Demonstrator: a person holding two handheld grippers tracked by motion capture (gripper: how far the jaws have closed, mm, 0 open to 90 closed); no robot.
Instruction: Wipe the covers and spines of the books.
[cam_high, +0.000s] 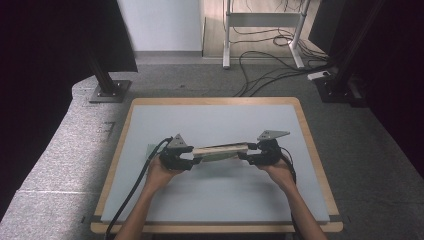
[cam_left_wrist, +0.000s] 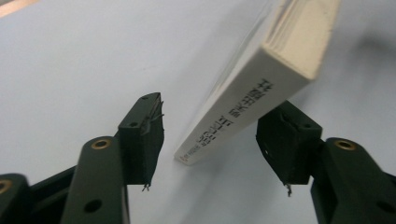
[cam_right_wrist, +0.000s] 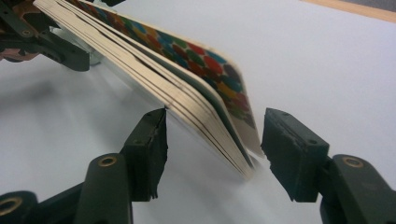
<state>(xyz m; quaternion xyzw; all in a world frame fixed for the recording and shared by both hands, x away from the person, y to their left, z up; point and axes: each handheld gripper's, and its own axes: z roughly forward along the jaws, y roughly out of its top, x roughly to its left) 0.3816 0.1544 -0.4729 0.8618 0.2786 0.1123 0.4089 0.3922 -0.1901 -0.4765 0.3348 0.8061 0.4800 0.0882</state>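
Thick board book (cam_high: 220, 150) between your two claws on a pale desk (cam_high: 220, 195)

Grey speckled floor (cam_high: 60, 150) surrounds the wood-edged matte desk; your left claw (cam_high: 192, 161) and right claw (cam_high: 245, 152) both stand spread around the book's ends, its stiff cream pages fanned, cover colourfully spotted.

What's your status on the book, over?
Left gripper and right gripper both open, one at each end of the book. Book between the jaws, pads not pressing. Table around it bare, nothing in the way.
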